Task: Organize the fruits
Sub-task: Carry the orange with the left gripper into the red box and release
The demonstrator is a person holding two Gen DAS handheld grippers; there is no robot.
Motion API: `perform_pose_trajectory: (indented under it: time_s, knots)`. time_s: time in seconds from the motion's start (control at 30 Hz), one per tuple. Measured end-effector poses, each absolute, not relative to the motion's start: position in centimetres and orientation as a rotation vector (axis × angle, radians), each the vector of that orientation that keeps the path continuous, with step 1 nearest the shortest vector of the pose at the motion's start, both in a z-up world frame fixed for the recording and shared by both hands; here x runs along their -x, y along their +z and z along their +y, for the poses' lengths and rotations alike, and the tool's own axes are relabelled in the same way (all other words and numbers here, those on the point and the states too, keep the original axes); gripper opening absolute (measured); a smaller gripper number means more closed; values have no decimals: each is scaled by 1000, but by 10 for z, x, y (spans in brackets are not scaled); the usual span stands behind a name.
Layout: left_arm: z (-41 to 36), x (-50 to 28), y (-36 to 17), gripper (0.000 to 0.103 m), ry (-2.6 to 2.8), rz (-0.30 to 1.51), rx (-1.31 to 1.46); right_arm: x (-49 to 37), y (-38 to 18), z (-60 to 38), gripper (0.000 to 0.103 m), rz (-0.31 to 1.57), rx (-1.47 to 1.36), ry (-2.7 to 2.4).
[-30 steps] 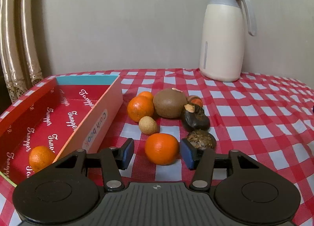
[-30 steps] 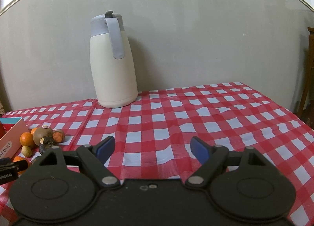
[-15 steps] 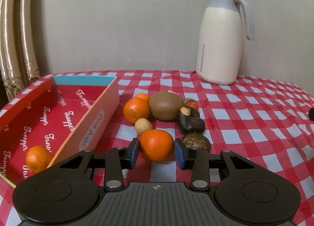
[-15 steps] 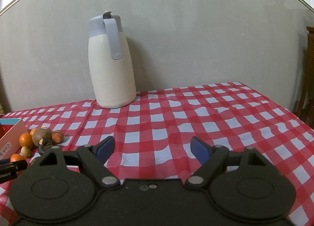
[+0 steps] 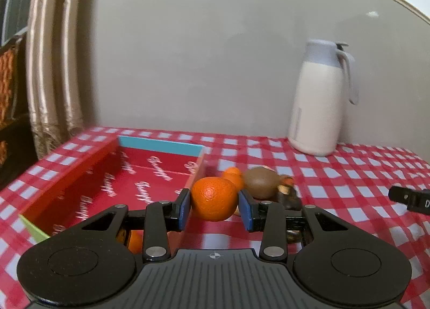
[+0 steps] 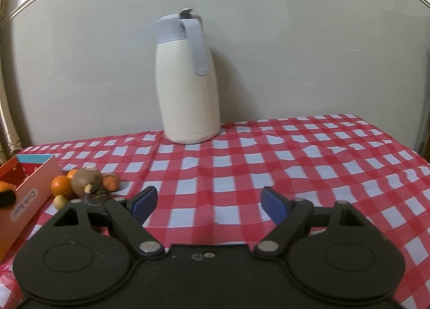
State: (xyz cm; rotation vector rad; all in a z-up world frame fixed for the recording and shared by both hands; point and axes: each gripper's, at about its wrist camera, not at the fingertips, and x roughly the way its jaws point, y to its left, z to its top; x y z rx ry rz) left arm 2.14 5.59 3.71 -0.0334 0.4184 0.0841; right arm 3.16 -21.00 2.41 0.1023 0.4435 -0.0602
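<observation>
My left gripper [image 5: 215, 208] is shut on an orange mandarin [image 5: 214, 199] and holds it above the cloth, beside the right wall of the red box [image 5: 94, 182]. Another mandarin [image 5: 133, 240] lies in the box, mostly hidden behind my left finger. The fruit pile sits right of the box: a mandarin [image 5: 233, 177], a brown kiwi [image 5: 262, 182] and dark fruits [image 5: 289, 197]. My right gripper [image 6: 208, 205] is open and empty over the cloth. The pile [image 6: 86, 184] also shows at the left of the right wrist view, with the held mandarin [image 6: 5, 186] at the edge.
A cream thermos jug [image 5: 321, 99] stands at the back by the wall, also in the right wrist view [image 6: 188, 78]. A red and white checked cloth [image 6: 268, 161] covers the table. Curtains [image 5: 51, 67] hang at the left. The right gripper's tip [image 5: 409, 199] shows at right.
My left gripper closed on the front mandarin and lifted it up and left toward the box. My right gripper swung slightly left and stayed open.
</observation>
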Motion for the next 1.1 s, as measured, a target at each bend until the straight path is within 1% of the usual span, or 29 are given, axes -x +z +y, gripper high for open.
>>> perform_pose_trajectory:
  time_s: [0.2,0.53,0.7,0.97,1.0,1.07,1.1]
  knots:
    - [89,-15,36,39,153,410,44,-34,22,-190,84,448,-100,-28]
    - [143,-20,21,39,262,445,92,-37,19,-152,84,452,-90,34]
    - [145,-27,13,39,272,477,93,-37,17,-140,84,456,-78,56]
    - [133,-25,13,39,263,467,64,-36,18,-141,84,454,-84,66]
    - [132,-25,13,40,261,469,61,-36,18,-142,84,453,-85,66]
    - [129,-25,13,51,263,467,57,-36,19,-143,84,453,-89,65]
    - [128,-24,13,62,268,461,54,-36,19,-144,84,453,-90,65]
